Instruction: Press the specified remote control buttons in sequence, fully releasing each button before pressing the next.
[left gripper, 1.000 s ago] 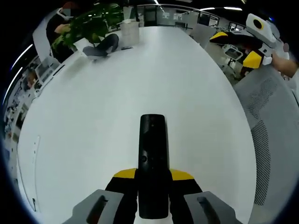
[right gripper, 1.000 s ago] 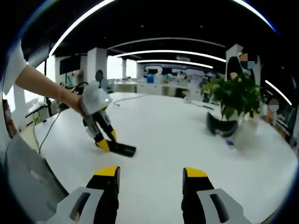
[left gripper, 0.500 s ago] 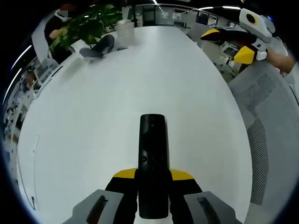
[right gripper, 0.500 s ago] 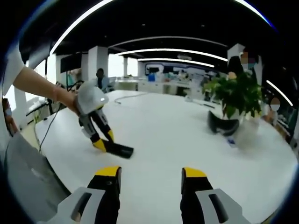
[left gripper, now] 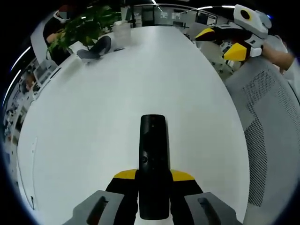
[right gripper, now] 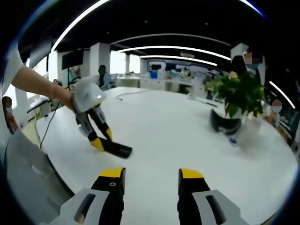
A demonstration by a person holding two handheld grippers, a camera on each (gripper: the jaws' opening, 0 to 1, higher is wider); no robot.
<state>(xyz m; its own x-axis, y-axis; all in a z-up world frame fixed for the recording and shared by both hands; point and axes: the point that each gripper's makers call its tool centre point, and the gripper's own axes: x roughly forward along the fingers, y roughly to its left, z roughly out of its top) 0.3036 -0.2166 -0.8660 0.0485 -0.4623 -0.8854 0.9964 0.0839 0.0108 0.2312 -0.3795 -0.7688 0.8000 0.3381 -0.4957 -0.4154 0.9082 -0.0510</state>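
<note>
Meanwhile, not much has changed on the white table (left gripper: 117, 84): the left gripper (left gripper: 153, 180) keeps its clamp on the black remote control (left gripper: 153, 154), exactly as it did a second ago, with the remote framed the same way between the yellow-tipped jaws. What has shifted is the right gripper (left gripper: 225, 41), which in the left gripper view has slid further in over the table's far edge, sitting lower and more to the left than before. In the right gripper view the left gripper (right gripper: 101, 140) and the remote (right gripper: 115, 149) now sit a little more to the left, a shift that may just be the camera moving.

The remote is a long, slim black bar, glossy at its far end, with a small round mark partway along and buttons too dark to make out. It lies flat on the table near the person's side, its near end pinched between the left jaws and its far end pointing across the table toward the potted plant (right gripper: 239, 96). The right gripper (right gripper: 152, 176) hangs above the table with its jaws apart and nothing between them, well apart from the remote
</note>
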